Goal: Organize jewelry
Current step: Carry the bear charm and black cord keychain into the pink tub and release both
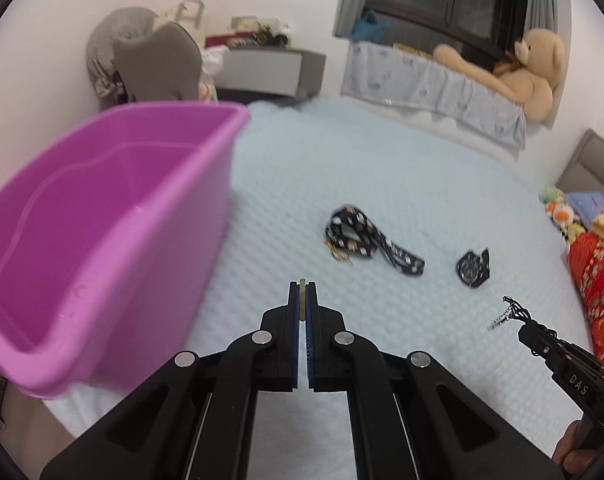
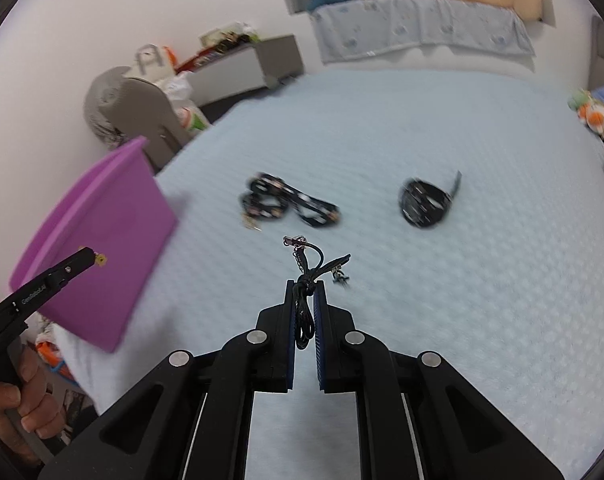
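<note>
My left gripper [image 1: 302, 286] is shut on a small gold piece [image 1: 302, 300], which also shows at its tip in the right wrist view as a gold piece [image 2: 100, 258]. My right gripper [image 2: 304, 285] is shut on a black cord necklace with a silver chain and charms [image 2: 308, 256]; from the left wrist view the same necklace [image 1: 506, 312] dangles at that gripper's tip. A purple plastic bin [image 1: 102, 232] stands on the bed's left edge, close beside the left gripper. A black patterned lanyard [image 1: 366, 240] and a black watch [image 1: 473, 268] lie on the bed beyond both grippers.
The light blue quilted bed cover [image 1: 382, 168] spreads ahead. A red patterned cloth and soft toys [image 1: 594, 264] lie at the right edge. A grey chair [image 1: 154, 64], a bedside table [image 1: 270, 68] and a teddy bear [image 1: 530, 68] on the window ledge stand behind.
</note>
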A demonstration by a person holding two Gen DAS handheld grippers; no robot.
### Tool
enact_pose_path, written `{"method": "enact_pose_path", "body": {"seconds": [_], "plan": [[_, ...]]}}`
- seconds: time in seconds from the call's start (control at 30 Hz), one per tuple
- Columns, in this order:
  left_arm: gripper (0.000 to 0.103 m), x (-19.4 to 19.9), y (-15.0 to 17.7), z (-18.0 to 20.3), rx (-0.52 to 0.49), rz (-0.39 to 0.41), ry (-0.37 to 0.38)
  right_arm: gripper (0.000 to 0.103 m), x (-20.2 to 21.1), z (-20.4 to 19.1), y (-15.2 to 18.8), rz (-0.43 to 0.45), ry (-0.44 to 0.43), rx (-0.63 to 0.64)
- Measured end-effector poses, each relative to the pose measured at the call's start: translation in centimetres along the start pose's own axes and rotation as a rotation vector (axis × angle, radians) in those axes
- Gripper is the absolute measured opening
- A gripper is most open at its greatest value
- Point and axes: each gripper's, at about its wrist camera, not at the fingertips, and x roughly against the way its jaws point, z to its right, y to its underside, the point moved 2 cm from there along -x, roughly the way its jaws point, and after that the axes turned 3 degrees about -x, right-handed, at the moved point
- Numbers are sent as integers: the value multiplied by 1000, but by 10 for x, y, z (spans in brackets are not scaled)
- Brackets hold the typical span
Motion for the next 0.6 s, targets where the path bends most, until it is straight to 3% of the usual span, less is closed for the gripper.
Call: {"method": "enact_pose_path", "body": {"seconds": [0.23,0.6], "plan": [[3,45,-18,-29,25,74,-2,8,19,-56,-12,23,-121,4],[3,87,-61,-107,62,153,-117,8,14,-166,-49,17,-290,107]]}}
